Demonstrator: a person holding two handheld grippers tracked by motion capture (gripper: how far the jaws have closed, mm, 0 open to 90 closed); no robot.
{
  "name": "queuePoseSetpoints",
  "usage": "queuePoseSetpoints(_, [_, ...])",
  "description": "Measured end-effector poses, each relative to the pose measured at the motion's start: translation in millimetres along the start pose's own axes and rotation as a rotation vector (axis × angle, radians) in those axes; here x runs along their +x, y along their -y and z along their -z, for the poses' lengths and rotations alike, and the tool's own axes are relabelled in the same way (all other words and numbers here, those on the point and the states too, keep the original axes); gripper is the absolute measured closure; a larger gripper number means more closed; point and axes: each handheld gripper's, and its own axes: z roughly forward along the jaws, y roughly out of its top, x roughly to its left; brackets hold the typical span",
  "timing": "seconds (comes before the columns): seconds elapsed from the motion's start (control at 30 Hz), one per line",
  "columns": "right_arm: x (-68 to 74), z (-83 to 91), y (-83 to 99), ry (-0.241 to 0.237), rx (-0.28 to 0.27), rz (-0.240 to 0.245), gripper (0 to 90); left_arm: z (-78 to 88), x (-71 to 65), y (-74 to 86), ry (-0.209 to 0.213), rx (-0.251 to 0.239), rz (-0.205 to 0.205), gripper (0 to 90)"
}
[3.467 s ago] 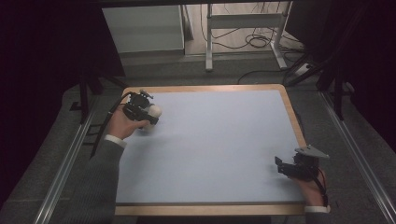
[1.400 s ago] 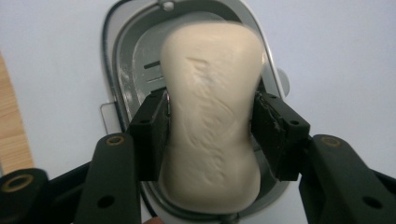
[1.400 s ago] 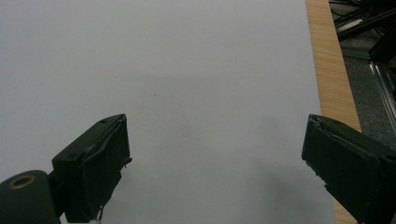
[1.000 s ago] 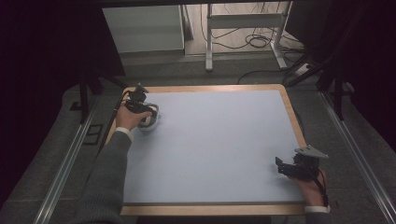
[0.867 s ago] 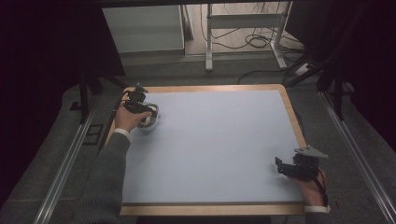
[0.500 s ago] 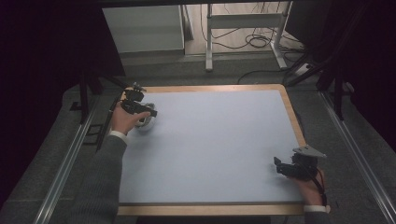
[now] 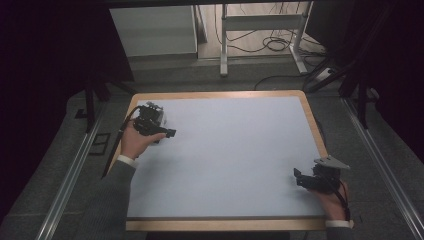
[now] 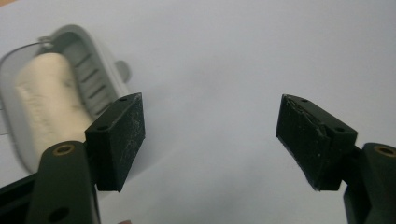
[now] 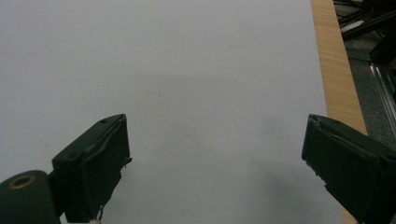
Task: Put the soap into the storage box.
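A grey oval dish with a cream-coloured bar lying in it rests on the pale mat near the far left corner. In the high view the dish peeks out just behind my left gripper. In the left gripper view my left gripper stands beside the dish, apart from it. Its jaws have just been opening, and nothing is between them. My right gripper rests near the front right corner. In its own view the right gripper is open over bare mat.
The table has a pale blue-grey mat with a wooden rim; the rim runs close to the right gripper's right side. Metal rails flank the table. Beyond the far edge are a frame's legs and cables on the floor.
My left gripper let go of the dish, opened wide and drew back toward the near side, rising slightly. The dish stays where it was. The right gripper has not moved.
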Motion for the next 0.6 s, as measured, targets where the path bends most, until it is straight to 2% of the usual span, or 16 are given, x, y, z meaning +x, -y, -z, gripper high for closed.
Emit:
queuePoseSetpoints(0.13, [-0.1, 0.1, 0.0, 0.001, 0.001, 0.000, 7.4, -2.8, -11.7, 17.0, 0.019, -0.006, -0.046, 24.6])
queuePoseSetpoints(0.3, [0.3, 0.1, 0.0, 0.002, -0.001, 0.000, 7.4, -6.3, -21.3, 39.7, 0.061, -0.025, -0.046, 24.5])
queuePoseSetpoints(0.33, [0.5, 0.5, -0.3, 0.004, -0.002, 0.001, 7.4, -8.3, -24.7, 49.6, 0.067, -0.026, -0.046, 24.4])
queuePoseSetpoints(0.37, [0.5, 0.5, -0.3, 0.004, -0.002, 0.001, 7.4, -8.3, -24.7, 49.6, 0.067, -0.026, -0.046, 24.4])
queuePoseSetpoints(0.43, [0.2, 0.7, -0.2, 0.005, -0.003, 0.000, 7.4, -13.9, -29.5, 64.4, 0.092, -0.008, -0.043, 23.2])
queuePoseSetpoints(0.47, [0.2, 0.7, -0.2, 0.005, -0.003, 0.000, 7.4, -13.9, -29.5, 64.4, 0.092, -0.008, -0.043, 23.0])
queuePoseSetpoints(0.6, [0.6, 0.7, -0.5, 0.003, -0.001, 0.005, 7.4, -21.2, -35.1, 85.2, 0.090, 0.005, -0.036, 22.6])
